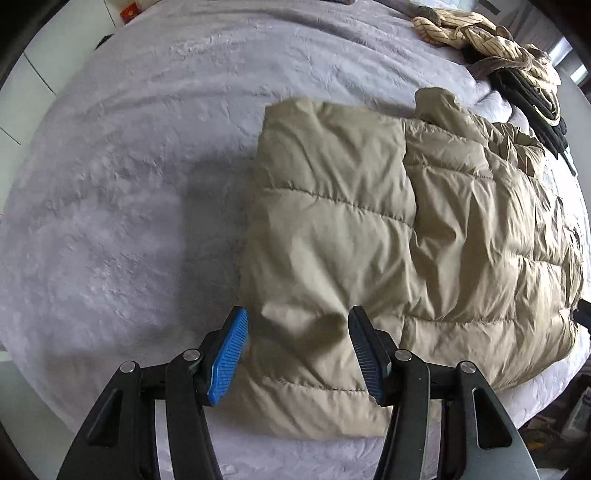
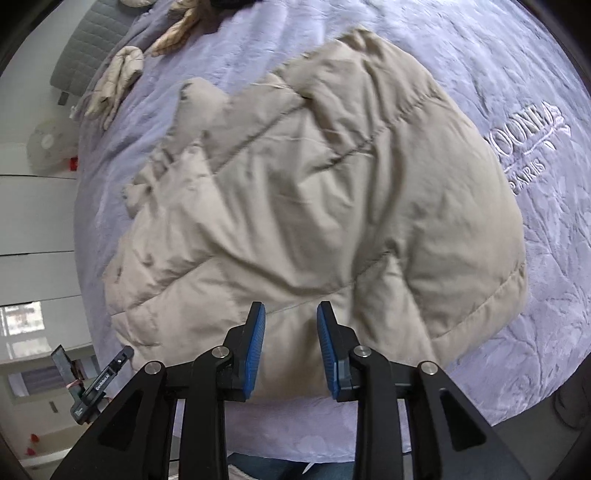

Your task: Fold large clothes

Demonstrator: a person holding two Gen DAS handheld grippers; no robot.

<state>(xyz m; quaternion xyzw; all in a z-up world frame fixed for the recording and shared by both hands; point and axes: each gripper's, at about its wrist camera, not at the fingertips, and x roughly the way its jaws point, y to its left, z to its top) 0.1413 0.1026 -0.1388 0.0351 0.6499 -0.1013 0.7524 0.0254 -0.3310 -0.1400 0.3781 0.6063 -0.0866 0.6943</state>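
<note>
Left gripper: jaws roughly half open, lower centre of the left wrist view. Blue pads straddle a puckered corner of the beige puffer jacket. The fabric sits between the pads, but I see no pinch; whether the left pad touches the cloth edge, can't tell.

Right gripper: jaws narrower, a clear gap between the ribbed pads, nothing clamped. It hangs over the near hem of the jacket, bottom centre of the right wrist view. No contact visible; the picture is a bit motion-blurred.

Jacket: lying on the lavender bedspread, partly folded, one quilted panel laid over the rest. In the left view it fills centre to right of frame. In the right view it fills the middle.

Around:
- Upper right of the left view: a pile of striped cream clothing with a dark garment just below it, at the far bed edge, well apart from the jacket.
- Upper left of the right view: a pale crumpled garment.
- Right edge of the right view: embroidered lettering on the bedspread, just beside the jacket.
- Lower left of the right view: a black clamp-like device off the bed.

Nothing lies between either gripper and the jacket.
</note>
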